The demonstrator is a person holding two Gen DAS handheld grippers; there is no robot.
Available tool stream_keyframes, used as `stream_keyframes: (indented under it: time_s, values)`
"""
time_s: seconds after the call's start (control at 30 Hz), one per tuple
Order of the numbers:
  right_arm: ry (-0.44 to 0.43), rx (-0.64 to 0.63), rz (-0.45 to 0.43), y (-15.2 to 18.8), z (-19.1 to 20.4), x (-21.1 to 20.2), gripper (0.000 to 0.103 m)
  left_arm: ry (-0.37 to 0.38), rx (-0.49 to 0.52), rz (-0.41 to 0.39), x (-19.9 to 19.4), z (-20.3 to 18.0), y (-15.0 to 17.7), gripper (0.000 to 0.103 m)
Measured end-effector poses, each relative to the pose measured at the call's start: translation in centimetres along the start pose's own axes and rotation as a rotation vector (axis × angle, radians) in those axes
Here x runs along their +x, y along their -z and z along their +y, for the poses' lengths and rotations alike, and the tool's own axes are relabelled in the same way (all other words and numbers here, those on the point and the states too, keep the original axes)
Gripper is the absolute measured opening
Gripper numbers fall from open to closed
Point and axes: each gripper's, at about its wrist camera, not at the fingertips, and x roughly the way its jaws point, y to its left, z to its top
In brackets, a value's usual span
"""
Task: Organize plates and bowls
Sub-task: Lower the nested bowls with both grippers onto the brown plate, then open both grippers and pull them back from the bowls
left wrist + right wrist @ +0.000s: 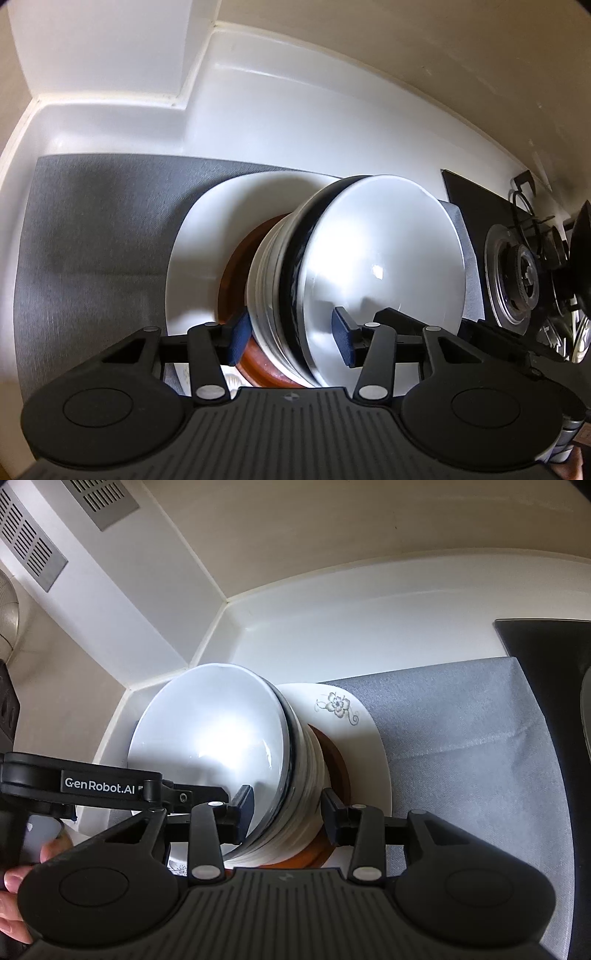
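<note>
A stack of white bowls (384, 258) with a dark rim band stands on a brown plate (236, 266), which lies on a large white plate (195, 236). My left gripper (291, 338) is open, one finger outside the stack wall and one inside the top bowl. In the right wrist view the same bowls (210, 734) sit on the brown plate (336, 760) and the flower-patterned white plate (373, 746). My right gripper (288, 814) is open and straddles the bowl wall the same way. The left gripper's arm (92, 786) shows beside it.
A grey mat (92, 240) covers the white counter (332, 129) in a corner by the wall. A gas hob with a burner (517, 273) is to the right. The mat (461, 757) extends right toward the black hob edge (546, 638).
</note>
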Motion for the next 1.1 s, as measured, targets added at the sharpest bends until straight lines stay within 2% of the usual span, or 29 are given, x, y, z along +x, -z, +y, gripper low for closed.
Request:
stream_keyframes:
  time_s: [0.13, 0.2, 0.23, 0.27, 0.3, 0.33, 0.4, 0.53, 0.63, 0.7, 0.83, 0.9, 1.0, 1.1]
  values:
    - [0.044, -0.002, 0.017, 0.3, 0.8, -0.4, 0.047, 0.027, 0.025, -0.024, -0.5, 0.0, 0.6, 0.050]
    - [0.064, -0.024, -0.002, 0.9, 1.7, -1.2, 0.047, 0.040, 0.021, -0.028, -1.1, 0.4, 1.4, 0.051]
    - [0.076, -0.033, -0.007, 1.2, 2.1, -1.7, 0.053, 0.051, 0.020, -0.033, -1.4, 0.5, 1.8, 0.051]
    - [0.098, -0.047, -0.009, 1.5, 2.7, -2.2, 0.059, 0.054, 0.026, -0.046, -1.9, 0.3, 2.4, 0.056]
    - [0.119, -0.067, -0.012, 1.8, 3.4, -2.7, 0.076, 0.054, 0.035, -0.071, -2.6, 0.2, 3.0, 0.061]
    - [0.131, -0.086, -0.027, 2.2, 4.0, -3.5, 0.087, 0.049, 0.043, -0.099, -3.4, -0.1, 3.6, 0.064]
    - [0.141, -0.099, -0.059, 2.9, 4.9, -5.2, 0.089, 0.016, 0.050, -0.144, -4.8, -0.9, 4.9, 0.074]
    - [0.143, -0.110, -0.074, 4.5, 6.2, -8.9, 0.101, -0.034, 0.024, -0.206, -9.4, -2.8, 8.2, 0.081]
    - [0.143, -0.191, -0.108, 5.3, 7.8, -13.4, 0.103, -0.081, 0.055, -0.308, -14.5, -5.5, 11.1, 0.089]
    - [0.174, -0.229, -0.120, 5.7, 8.8, -16.8, 0.103, -0.122, 0.082, -0.357, -18.1, -8.0, 12.9, 0.101]
    - [0.153, -0.206, -0.052, 6.4, 9.8, -23.3, 0.102, -0.188, 0.134, -0.379, -24.4, -14.4, 16.5, 0.103]
    - [0.129, -0.206, -0.080, 7.3, 10.0, -27.1, 0.102, -0.267, 0.160, -0.408, -26.9, -17.7, 18.6, 0.103]
    - [0.164, -0.193, -0.126, 8.4, 9.9, -32.1, 0.102, -0.370, 0.093, -0.444, -30.3, -21.0, 21.4, 0.103]
    - [0.178, -0.174, -0.160, 9.8, 9.6, -36.1, 0.103, -0.368, 0.034, -0.447, -32.6, -22.9, 23.5, 0.103]
